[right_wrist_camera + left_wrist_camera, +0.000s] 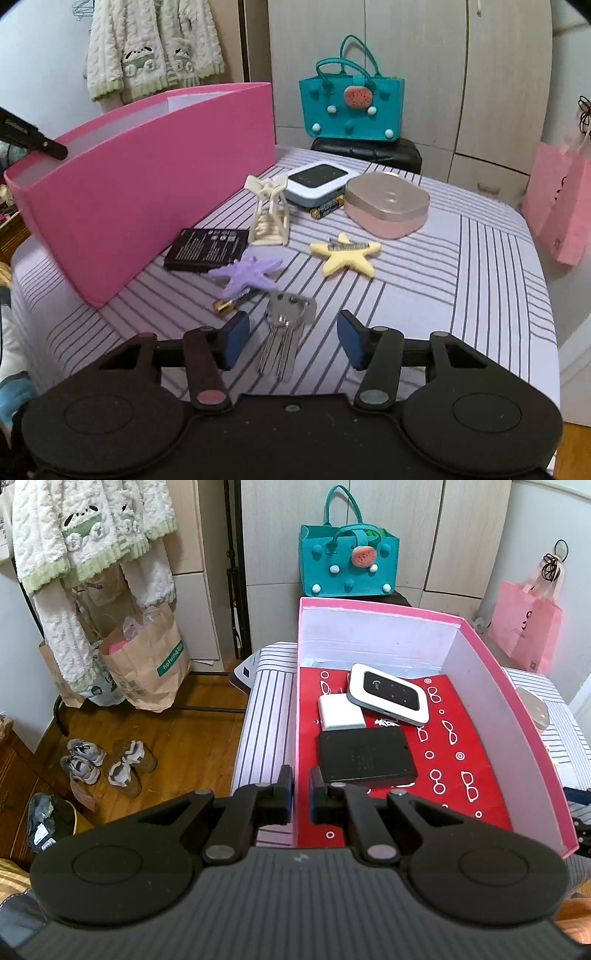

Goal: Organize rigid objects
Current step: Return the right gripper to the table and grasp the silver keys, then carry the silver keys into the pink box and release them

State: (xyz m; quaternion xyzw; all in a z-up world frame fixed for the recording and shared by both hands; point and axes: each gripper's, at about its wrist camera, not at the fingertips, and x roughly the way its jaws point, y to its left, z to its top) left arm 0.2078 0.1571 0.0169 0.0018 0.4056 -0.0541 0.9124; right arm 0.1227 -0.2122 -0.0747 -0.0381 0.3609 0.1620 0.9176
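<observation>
Two claws are in play, and the right gripper [291, 338] has the action: its blue-padded jaws stand apart, straddling a bunch of keys [284, 336] that lies flat on the striped cloth [461, 295], pads clear of the metal on both sides. Just past the keys sits a purple starfish [247, 275] lying over a battery [231, 301], with a black flat pack [205, 250] beside it against the outer wall of the pink box [147, 184]. Further out I see a cream folding stand [269, 210], a yellow star [345, 256] with a battery on top of it, a pink lidded case [386, 206], and a white-and-black pocket router [319, 182] with a battery at its edge. Over on the left gripper [301, 790], the jaws are pinched on the near left wall of the pink box [509, 709], one finger outside, one inside. This camera gives what the other cannot: the inside of the box, red-lined with white spectacles printed on it, holding a white pocket router [389, 694], a white charger plug [340, 712] and a black slab [365, 757] laid close together. It also catches shoes [107, 760] on the wooden floor and paper bags [147, 664] by the wall. Both views share the teal felt bag [351, 107] at the back.
</observation>
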